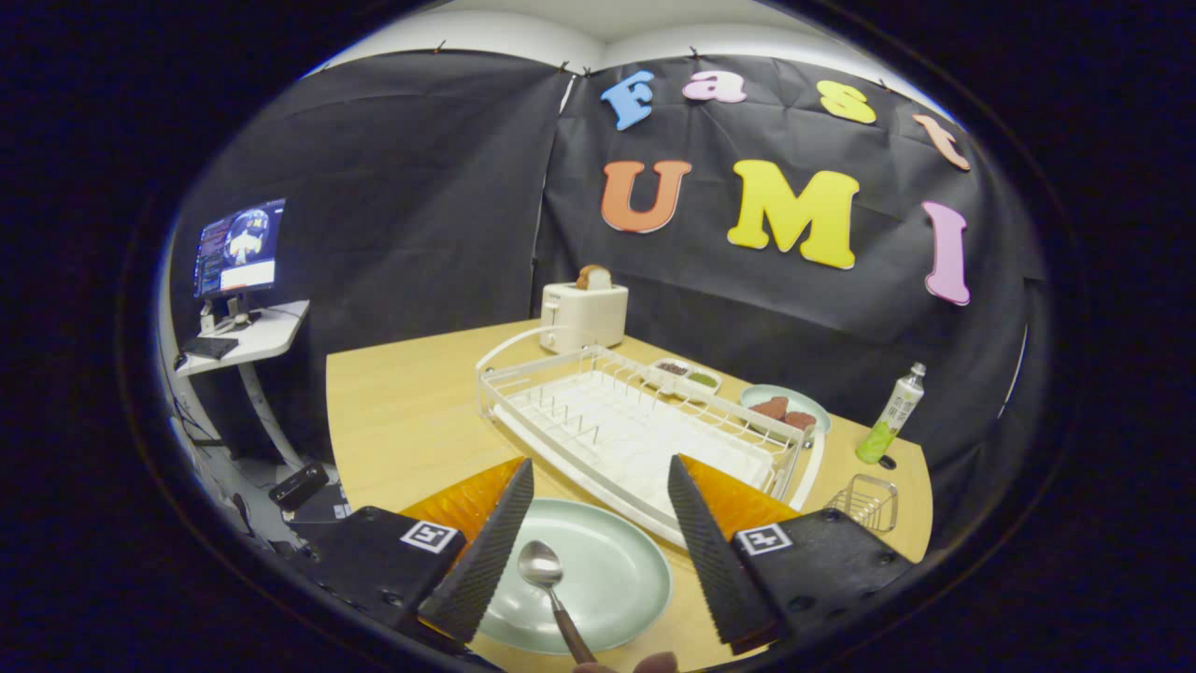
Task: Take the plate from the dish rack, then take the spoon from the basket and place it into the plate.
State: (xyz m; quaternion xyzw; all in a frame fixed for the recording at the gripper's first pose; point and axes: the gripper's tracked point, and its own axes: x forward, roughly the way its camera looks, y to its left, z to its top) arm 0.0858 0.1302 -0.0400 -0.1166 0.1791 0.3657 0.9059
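Two steps of the task look done to us, and only the release is left to finish. We go from the biggest thing down. The wooden table [402, 411] carries everything. On it, beyond the fingers, stands the white dish rack [635, 425], and we see no plate standing in its wires, which fits the plate having been taken out. Behind the rack sits a toaster [583, 316] with bread in its slot, and to the rack's far right a second plate [787, 408] with brown food on it, a small two-part dish [687, 376], and a green bottle [893, 414] standing upright. Nearer, right of the rack, is the small wire basket [867, 503], and we can make out nothing inside it.

The pale green plate [589, 575] lies flat on the table just before the rack, between the fingers. The spoon [553, 591] rests in it, bowl up and toward the rack, handle running back toward us. The gripper [598, 551] has its fingers spread wide apart, one on each side of the plate, and neither one touches the spoon. At the handle's near end we see what seem to be fingertips of a person's hand [654, 664], though too little shows to say whether they touch it.

Our judgement: the placing step is at its end. What remains calls for a straight pull back and up, with the fingers left spread so they do not nudge the plate's rim or drag the handle.
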